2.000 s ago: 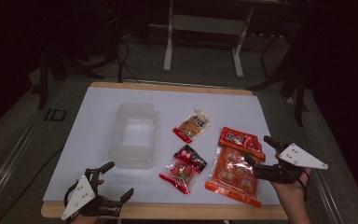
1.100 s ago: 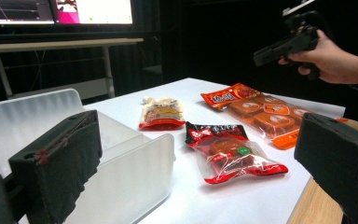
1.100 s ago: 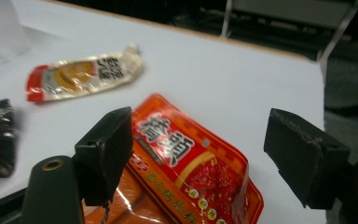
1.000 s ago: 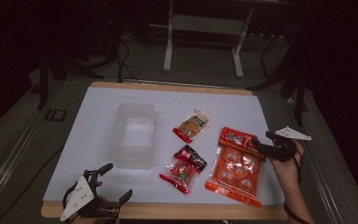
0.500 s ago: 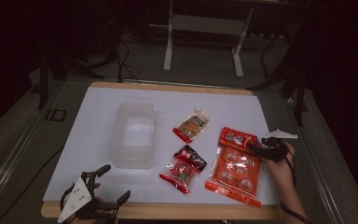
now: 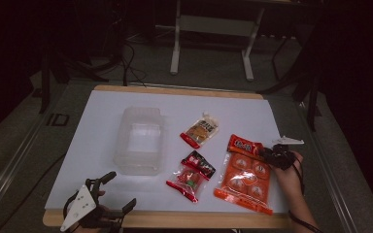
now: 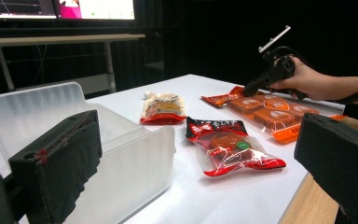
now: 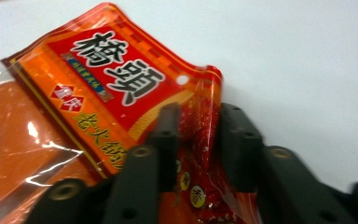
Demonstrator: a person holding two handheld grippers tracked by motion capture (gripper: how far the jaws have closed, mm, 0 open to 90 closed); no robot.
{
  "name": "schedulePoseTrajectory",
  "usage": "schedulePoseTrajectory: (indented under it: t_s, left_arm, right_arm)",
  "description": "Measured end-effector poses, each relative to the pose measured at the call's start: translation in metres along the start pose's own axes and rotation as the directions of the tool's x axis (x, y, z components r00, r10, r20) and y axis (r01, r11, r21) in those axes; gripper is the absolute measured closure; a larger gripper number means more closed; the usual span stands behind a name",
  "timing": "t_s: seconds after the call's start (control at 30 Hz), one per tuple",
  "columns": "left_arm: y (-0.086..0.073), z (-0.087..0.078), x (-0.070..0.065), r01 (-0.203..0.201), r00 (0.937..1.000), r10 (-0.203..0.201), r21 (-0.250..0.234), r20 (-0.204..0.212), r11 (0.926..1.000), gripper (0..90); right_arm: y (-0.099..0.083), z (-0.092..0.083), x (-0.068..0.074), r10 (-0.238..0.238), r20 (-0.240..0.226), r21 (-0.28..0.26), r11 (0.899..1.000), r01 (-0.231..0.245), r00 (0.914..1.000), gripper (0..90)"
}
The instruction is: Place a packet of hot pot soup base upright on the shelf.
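A large orange snack bag (image 6: 243,177) (image 7: 265,109) lies flat at the table's right. My right gripper (image 6: 264,153) (image 7: 248,88) is down on its far right corner. In the right gripper view the jaws have just been closing, and my right gripper (image 8: 196,116) now pinches a raised fold of the bag (image 8: 98,93) between its pads. My left gripper (image 6: 121,190) (image 7: 196,163) rests open at the front left edge, with nothing between its jaws.
A clear plastic container (image 6: 141,141) (image 7: 121,154) stands left of centre. A small red snack bag (image 6: 191,175) (image 7: 228,147) and a beige pouch (image 6: 201,130) (image 7: 161,107) lie between it and the orange bag. The white tabletop (image 6: 102,111) ends in a wooden front edge.
My right gripper moved away from the person to the orange bag's far corner, sank onto it, and its jaws closed on the bag's edge. The left gripper stayed put.
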State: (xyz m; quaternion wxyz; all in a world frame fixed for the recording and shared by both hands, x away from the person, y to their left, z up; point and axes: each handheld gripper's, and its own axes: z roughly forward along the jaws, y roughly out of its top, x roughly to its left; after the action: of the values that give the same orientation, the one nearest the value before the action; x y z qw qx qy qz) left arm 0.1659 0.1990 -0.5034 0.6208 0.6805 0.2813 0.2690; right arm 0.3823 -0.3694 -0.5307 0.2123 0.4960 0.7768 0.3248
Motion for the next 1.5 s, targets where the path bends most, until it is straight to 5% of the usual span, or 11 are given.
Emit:
schedulePoseTrajectory:
  t_s: [0.13,0.33,0.4,0.83,1.13,1.5]
  left_arm:
    - [0.000,0.001,0.000,0.002,1.0000,-0.002,0.003,-0.002,1.0000,1.2]
    - [-0.001,0.001,0.001,0.001,1.0000,-0.001,-0.006,-0.003,1.0000,1.2]
    - [-0.001,0.001,0.001,-0.003,1.0000,0.003,-0.007,-0.005,1.0000,1.2]
    - [-0.002,0.002,0.001,-0.002,1.0000,0.002,0.003,-0.002,1.0000,1.2]
    - [-0.001,0.002,0.001,-0.004,1.0000,0.004,0.003,-0.002,1.0000,1.2]
    - [-0.001,0.003,0.001,-0.009,1.0000,0.009,0.002,-0.002,1.0000,1.2]
  right_arm:
    - [0.003,0.000,0.010,-0.052,0.038,0.014,0.999,0.052,0.9979,86.4]
    - [0.010,-0.007,0.012,-0.049,0.044,0.007,0.999,0.049,0.9978,87.8]
    - [0.014,-0.011,0.010,-0.021,0.023,-0.015,1.000,0.021,0.9995,88.0]
    - [0.030,-0.039,0.017,-0.022,0.008,-0.115,0.993,0.023,0.9997,88.3]
    - [0.045,-0.066,0.031,-0.066,0.003,-0.201,0.977,0.066,0.9978,88.2]
    - [0.058,-0.102,0.054,-0.137,-0.011,-0.307,0.943,0.127,0.9905,88.3]
